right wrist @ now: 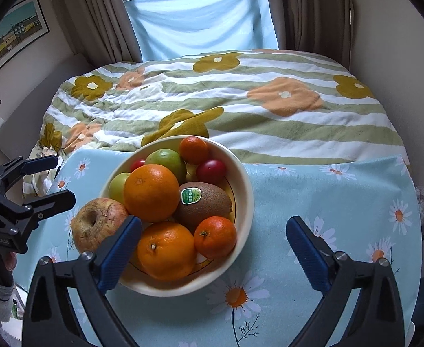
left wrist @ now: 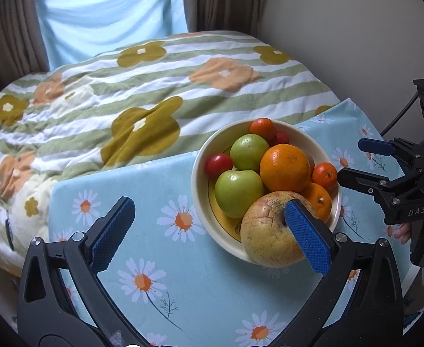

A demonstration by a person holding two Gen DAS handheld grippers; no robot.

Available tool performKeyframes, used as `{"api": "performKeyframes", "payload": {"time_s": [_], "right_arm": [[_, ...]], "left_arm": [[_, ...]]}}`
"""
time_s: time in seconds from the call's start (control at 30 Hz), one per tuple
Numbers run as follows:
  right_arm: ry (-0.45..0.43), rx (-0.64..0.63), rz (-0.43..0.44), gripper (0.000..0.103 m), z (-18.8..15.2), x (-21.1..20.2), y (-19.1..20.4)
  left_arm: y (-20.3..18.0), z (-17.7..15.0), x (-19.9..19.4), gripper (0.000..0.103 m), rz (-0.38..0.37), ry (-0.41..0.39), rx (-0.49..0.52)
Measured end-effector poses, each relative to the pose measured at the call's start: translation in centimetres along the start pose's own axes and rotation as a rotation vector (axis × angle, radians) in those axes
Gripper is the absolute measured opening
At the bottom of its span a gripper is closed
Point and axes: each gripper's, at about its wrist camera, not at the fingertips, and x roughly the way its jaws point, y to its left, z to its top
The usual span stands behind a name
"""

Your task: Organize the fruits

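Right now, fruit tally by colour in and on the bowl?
Orange (two oranges, two mandarins): 4
Green apples: 2
Small red fruits: 2
Brown kiwi: 1
Yellow-red wrinkled apple, on the bowl rim: 1
Total: 10

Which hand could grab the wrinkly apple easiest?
Probably the left. The left gripper hangs open with one finger beside the wrinkly apple. The right gripper, also open, sits nearer the oranges.
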Motion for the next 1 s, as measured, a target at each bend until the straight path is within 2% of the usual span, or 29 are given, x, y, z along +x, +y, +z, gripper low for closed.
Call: {"api": "performKeyframes", "payload": {"time_s": [0.27, 0.6, 0.77, 0.83, 1.0], "right_arm": [[-0.053, -0.023, -0.015, 0.1, 0.4, -4.0, 0.6], [-0.154, -0.084, -0.071, 0.102, -0.1, -14.8, 3.0], [-0.209, -0.069, -0.123, 0.103, -1.5, -19.8, 3.8], [-0.23, -0.054, -0.169, 0.103, -2.5, -21.4, 4.0], [-0.241, -0.015, -0.227, 0.103, -5.0, -23.7, 4.3]], "left_arm": [[-1.8, -0.6, -3.9, 0.103, 0.043, -0.043, -0.012], [-5.6, -2.1, -13.5, 0.103, 0.174, -0.153, -0.068], [-7.2, -4.3, -17.7, 0.103, 0.234, -0.207, -0.122], [-7.7, -5.2, -19.1, 0.103, 0.246, -0.227, -0.141], [-9.0, -7.3, -21.5, 0.103, 0.268, -0.275, -0.177]]}}
